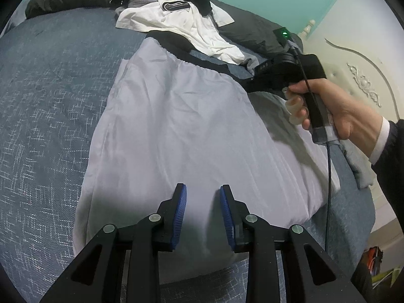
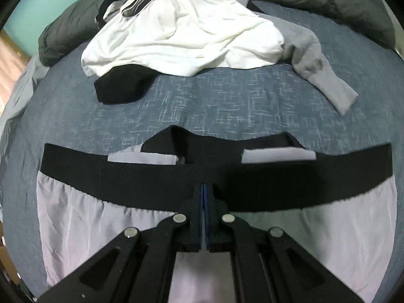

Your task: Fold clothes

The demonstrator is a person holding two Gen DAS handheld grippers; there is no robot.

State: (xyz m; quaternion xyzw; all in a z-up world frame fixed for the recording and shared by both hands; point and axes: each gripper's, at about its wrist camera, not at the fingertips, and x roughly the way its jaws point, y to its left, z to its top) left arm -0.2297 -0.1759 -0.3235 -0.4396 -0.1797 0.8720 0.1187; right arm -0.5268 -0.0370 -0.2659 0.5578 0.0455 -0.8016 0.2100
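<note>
Shorts (image 1: 176,126) flat on bed (image 1: 50,101), thin, limp, slippery. Right claw (image 2: 204,192) pinched together at black waistband (image 2: 151,176); left claw (image 1: 203,197) apart above hem. Best hold: waistband, hem corners.

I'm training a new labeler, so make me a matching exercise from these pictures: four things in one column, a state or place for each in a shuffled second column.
1. left tongs
2. right tongs
3. white T-shirt
4. grey sock

a. lies alone on the bedspread, right of the pile
b. open above pale fabric
c. crumpled on the pile
d. shut at the black waistband

Pairs: 1-b, 2-d, 3-c, 4-a
</note>
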